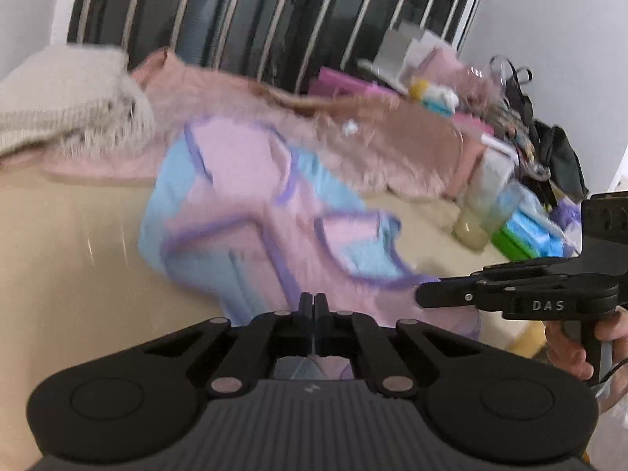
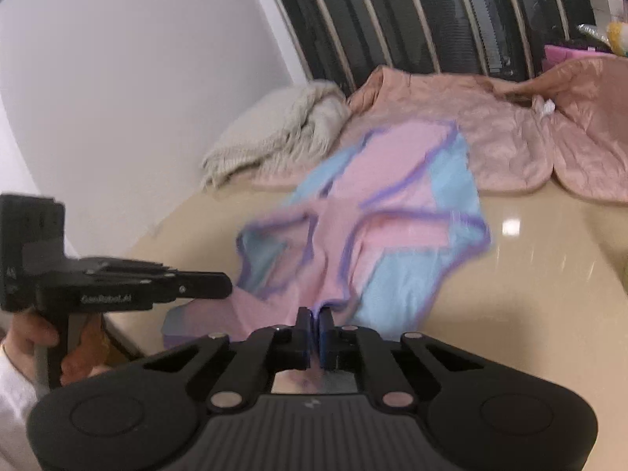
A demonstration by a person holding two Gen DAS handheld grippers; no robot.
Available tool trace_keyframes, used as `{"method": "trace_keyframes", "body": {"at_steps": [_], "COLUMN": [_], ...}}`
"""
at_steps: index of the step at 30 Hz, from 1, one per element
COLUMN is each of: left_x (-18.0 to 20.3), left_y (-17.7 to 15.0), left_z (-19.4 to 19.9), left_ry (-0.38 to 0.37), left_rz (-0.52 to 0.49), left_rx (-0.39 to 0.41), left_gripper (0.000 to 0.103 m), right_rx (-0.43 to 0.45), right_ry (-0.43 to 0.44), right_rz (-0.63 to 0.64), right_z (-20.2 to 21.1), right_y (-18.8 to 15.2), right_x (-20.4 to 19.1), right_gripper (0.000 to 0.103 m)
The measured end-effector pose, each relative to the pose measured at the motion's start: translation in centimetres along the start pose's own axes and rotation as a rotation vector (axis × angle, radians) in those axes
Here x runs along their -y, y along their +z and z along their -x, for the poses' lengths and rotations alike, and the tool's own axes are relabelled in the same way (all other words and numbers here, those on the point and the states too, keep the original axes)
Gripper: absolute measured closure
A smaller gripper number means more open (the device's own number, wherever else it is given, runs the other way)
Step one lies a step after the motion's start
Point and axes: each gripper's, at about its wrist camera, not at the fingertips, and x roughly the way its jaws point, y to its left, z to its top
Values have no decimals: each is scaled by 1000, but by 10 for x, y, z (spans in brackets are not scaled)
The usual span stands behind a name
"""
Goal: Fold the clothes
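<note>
Two grippers (image 1: 314,302) (image 2: 314,316), three garments (image 1: 274,204)

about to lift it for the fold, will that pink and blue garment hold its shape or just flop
Likely floppy: the pink and blue garment already lies rumpled, following the table. It looks thin, so probably light. The glossy tabletop suggests it may slide when tugged by the right claw and left claw.

A glossy beige worktop (image 2: 530,294), dark window bars (image 1: 243,11) behind, a white wall (image 2: 117,78), and blurred clutter with a black bag (image 1: 557,153) at one end
</note>
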Motion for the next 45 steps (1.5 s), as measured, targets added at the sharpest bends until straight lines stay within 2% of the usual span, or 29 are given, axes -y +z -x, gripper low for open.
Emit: {"method": "trace_keyframes", "body": {"at_steps": [2,3,4,5,6,7,8,11,15,17,18,19,21,23,24,25,26,28,31,33,36,40,43,44,45], "left_x": [-4,-7,-11,-14,-14,-14,-12,8,49,65,70,73,77,87,92,97,103,107,108,110,104,83,69,70,75], "left_y": [10,12,11,10,6,0,-5,-21,-35,-42,-47,-51,-56,-58,-59,-60,-62,-65,-71,-78,-82,-81,-81,-79,-78], "left_z": [-9,-15,-17,-18,-12,-4,6,36,44,37,31,25,20,23,25,24,22,15,11,8,8,19,31,37,40], "left_ry": [18,17,27,41,43,40,29,17,40,50,77,101,109,124,133,160,200,273,319,389,478,522,589,587,546], "left_rz": [-1,7,19,32,38,42,38,-6,-139,-226,-260,-277,-264,-272,-278,-304,-338,-386,-358,-385,-421,-402,-386,-374,-359], "left_rx": [27,29,18,3,6,13,17,38,36,22,6,-14,-32,16,42,68,87,101,108,138,165,139,140,146,161], "left_gripper": [102,93,73,64,57,56,56,47,46,46,46,47,47,46,45,37,33,31,30,30,30,30,30,30,30], "right_rx": [7,-2,-15,-25,-31,-27,0,99,67,48,35,19,-2,-9,-10,-12,-13,35,108,140,169,160,158,157,156], "right_ry": [-48,-77,-119,-172,-234,-280,-284,-213,-191,-238,-289,-340,-389,-414,-424,-432,-434,-387,-253,-188,-199,-230,-264,-265,-258], "right_rz": [10,7,2,-2,-4,5,25,107,209,297,335,362,391,430,441,441,430,377,270,218,223,187,160,159,161], "right_z": [-13,-23,-33,-40,-42,-39,-29,9,19,11,6,-1,-11,-16,-19,-22,-23,-8,24,43,58,64,65,64,63], "right_y": [13,17,20,21,21,19,15,-5,-23,-29,-31,-33,-34,-36,-37,-35,-33,-25,-16,-11,-11,-13,-17,-19,-19], "right_x": [6,12,18,24,27,26,23,7,-25,-41,-45,-48,-49,-51,-52,-54,-55,-59,-70,-74,-78,-70,-62,-63,-64], "right_gripper": [100,99,98,93,87,86,85,77,78,77,78,78,78,78,85,94,101,101,101,101,101,101,101,101,101]}}
